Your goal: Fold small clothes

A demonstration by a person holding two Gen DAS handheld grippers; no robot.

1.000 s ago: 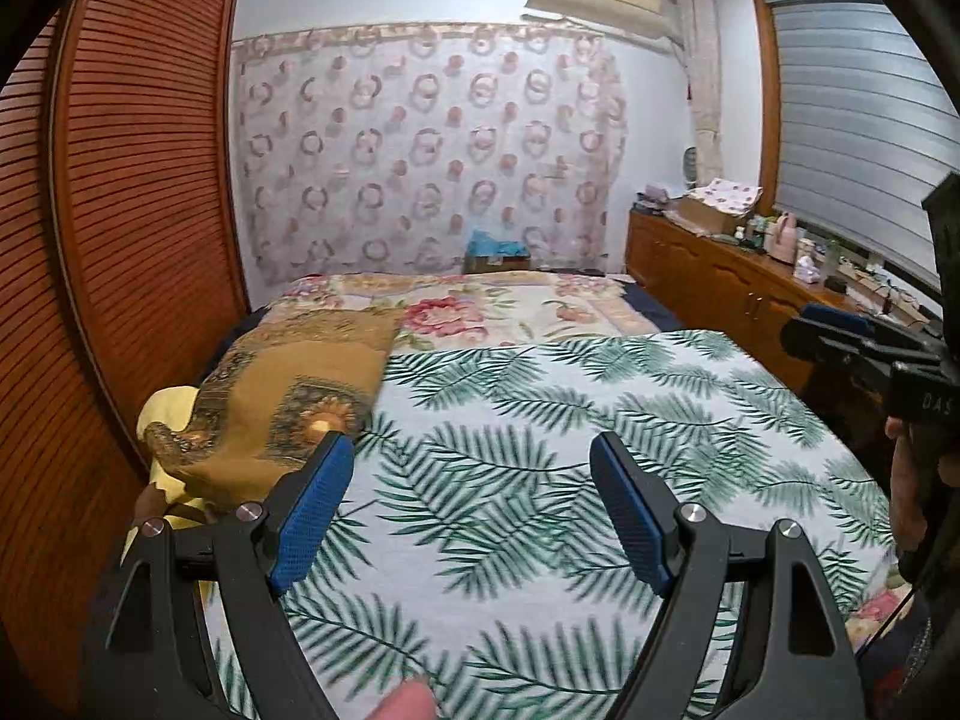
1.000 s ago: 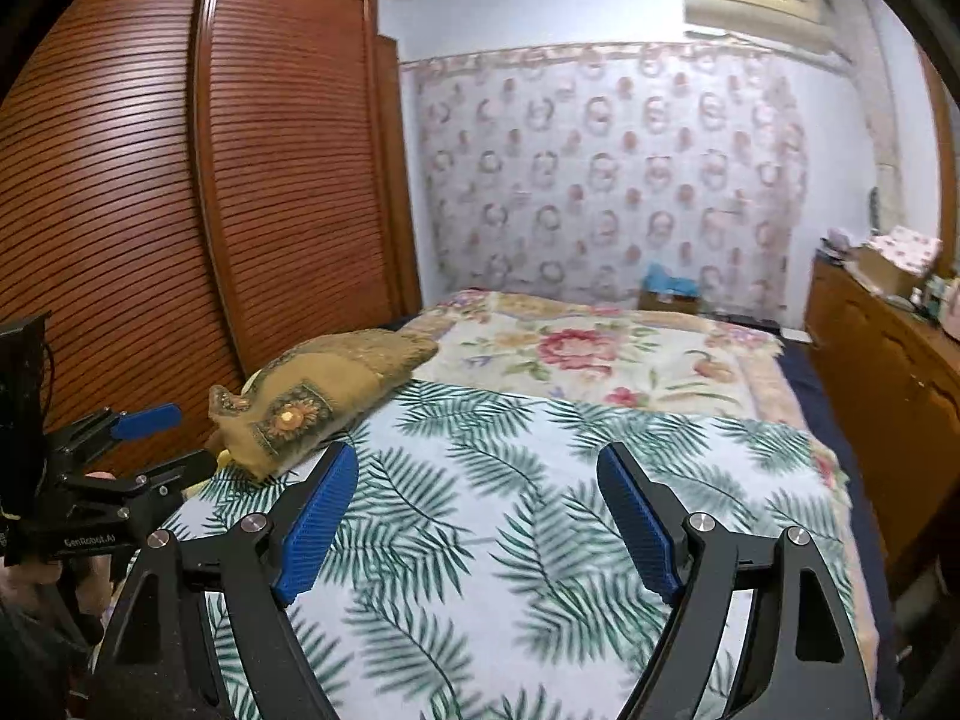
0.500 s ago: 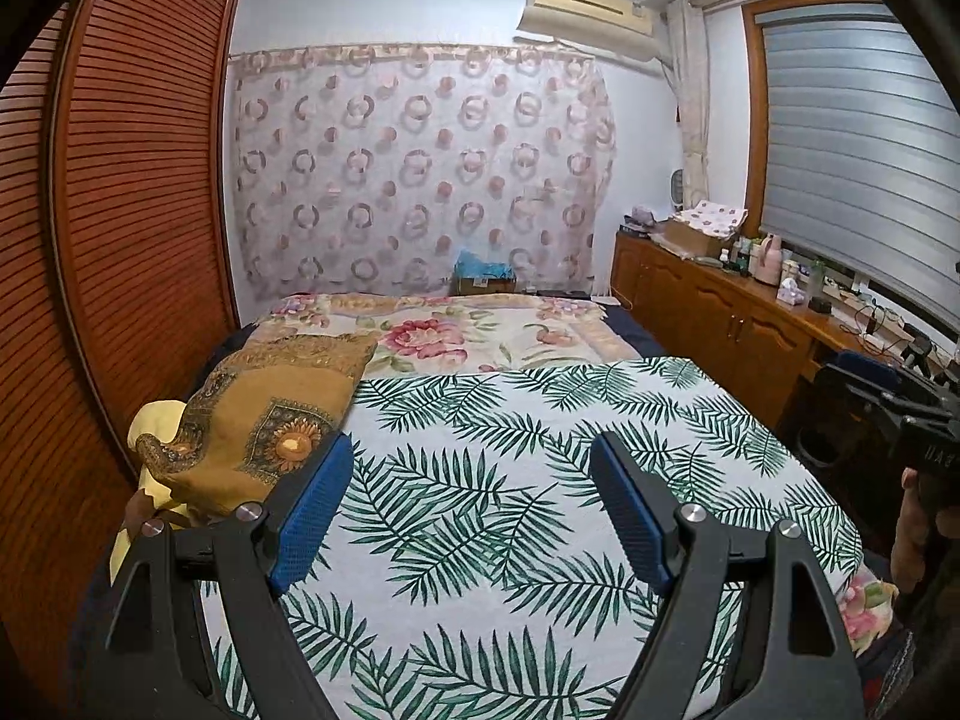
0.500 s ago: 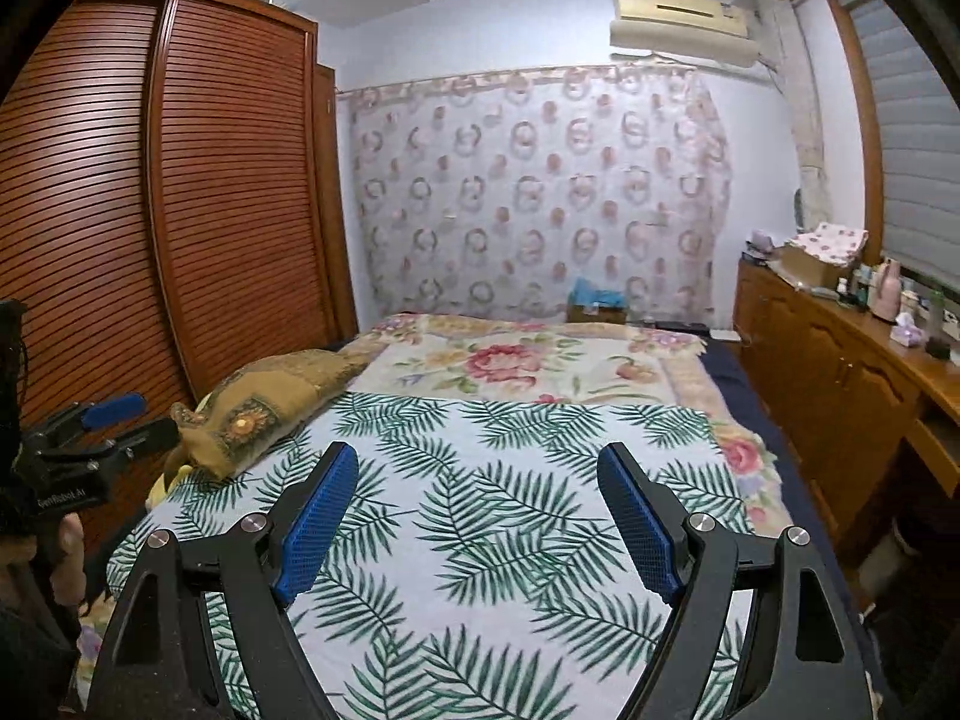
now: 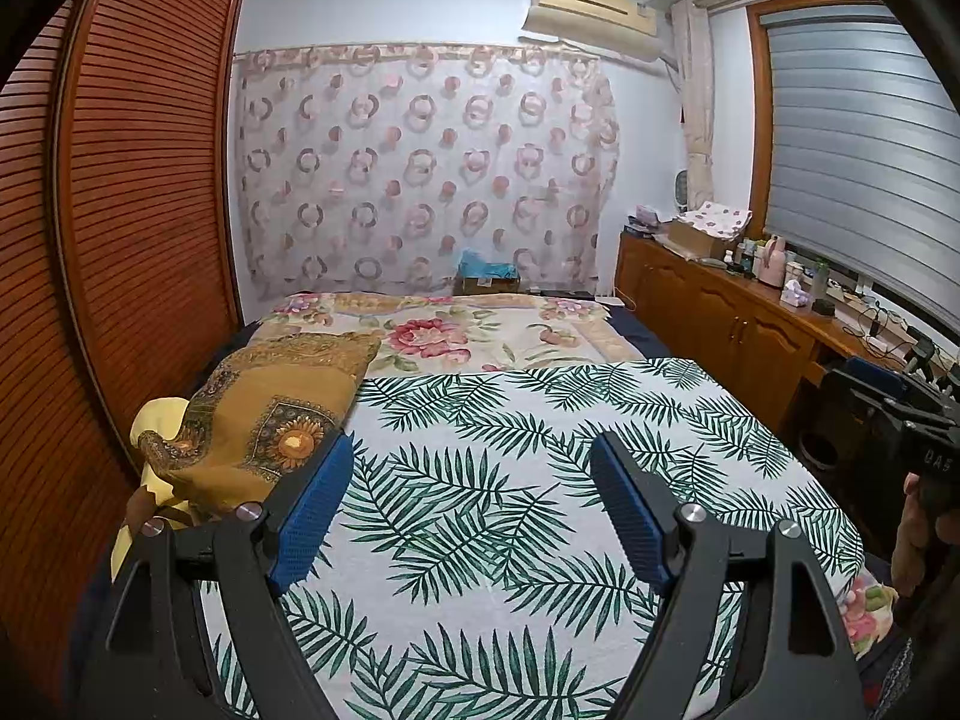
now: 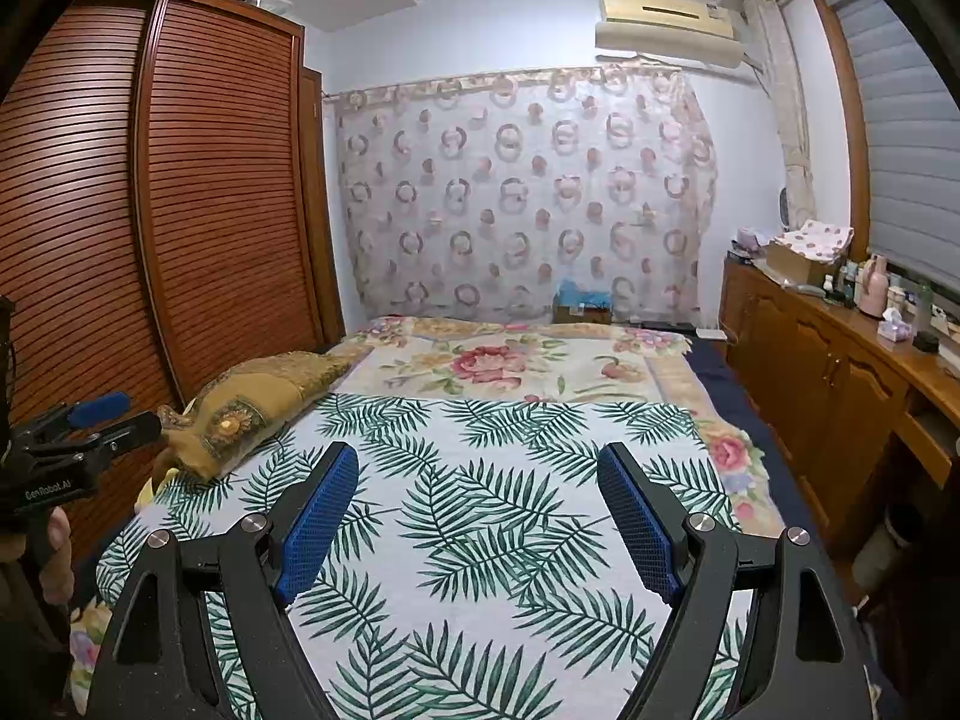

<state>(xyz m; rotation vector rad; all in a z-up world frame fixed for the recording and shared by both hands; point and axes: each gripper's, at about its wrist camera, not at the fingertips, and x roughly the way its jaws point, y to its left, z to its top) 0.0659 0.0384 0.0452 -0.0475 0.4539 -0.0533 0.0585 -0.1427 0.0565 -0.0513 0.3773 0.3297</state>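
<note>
My left gripper (image 5: 471, 468) is open and empty, held above a bed covered with a white sheet with green palm leaves (image 5: 528, 510). My right gripper (image 6: 477, 477) is open and empty above the same sheet (image 6: 498, 516). No small garment shows on the sheet in either view. Each gripper shows in the other's view: the right one at the right edge (image 5: 900, 414), the left one at the left edge (image 6: 78, 432).
A brown patterned pillow (image 5: 270, 414) lies at the bed's left edge, also in the right wrist view (image 6: 252, 408). A floral blanket (image 5: 456, 336) covers the far half. A slatted wardrobe (image 5: 120, 240) stands left, a wooden cabinet (image 5: 738, 330) with bottles right.
Both grippers have drawn back and risen from the bed, so more of the room and the sheet shows. Both stay open and empty.
</note>
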